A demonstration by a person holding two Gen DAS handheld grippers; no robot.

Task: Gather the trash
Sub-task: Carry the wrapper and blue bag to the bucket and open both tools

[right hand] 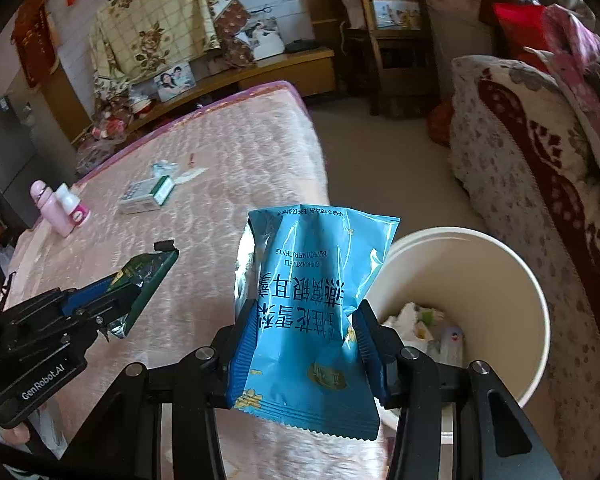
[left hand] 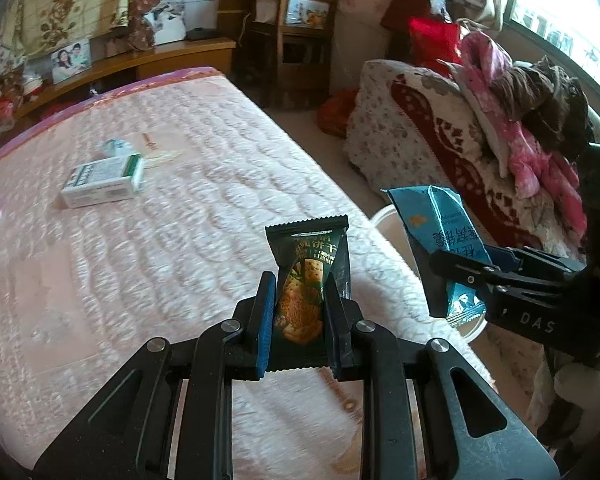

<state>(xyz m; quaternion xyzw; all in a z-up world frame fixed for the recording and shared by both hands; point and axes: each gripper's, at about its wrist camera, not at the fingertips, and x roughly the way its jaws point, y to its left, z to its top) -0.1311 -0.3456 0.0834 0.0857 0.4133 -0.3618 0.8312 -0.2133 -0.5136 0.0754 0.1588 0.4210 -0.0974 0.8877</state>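
Observation:
My left gripper (left hand: pixel 300 292) is shut on a dark green biscuit wrapper (left hand: pixel 310 252), held upright over the pink bed (left hand: pixel 140 260). In the right wrist view the same wrapper (right hand: pixel 148 276) shows at the left, above the bed. My right gripper (right hand: pixel 306 320) is shut on a light blue snack bag (right hand: pixel 312 280), close beside the rim of a white bin (right hand: pixel 480 280) that holds crumpled trash. The blue bag (left hand: pixel 440 224) and the right gripper (left hand: pixel 460 276) also show at the right of the left wrist view, over the bin's rim (left hand: pixel 384 216).
On the bed lie a green-and-white box (left hand: pixel 104 180), a crumpled wrapper (right hand: pixel 164 168) and paper strips (right hand: pixel 190 176). Two pink-and-white bottles (right hand: pixel 60 208) stand at its left edge. A sofa piled with clothes (left hand: pixel 500 128) sits right of the bin; a wooden rack (right hand: pixel 388 28) stands behind.

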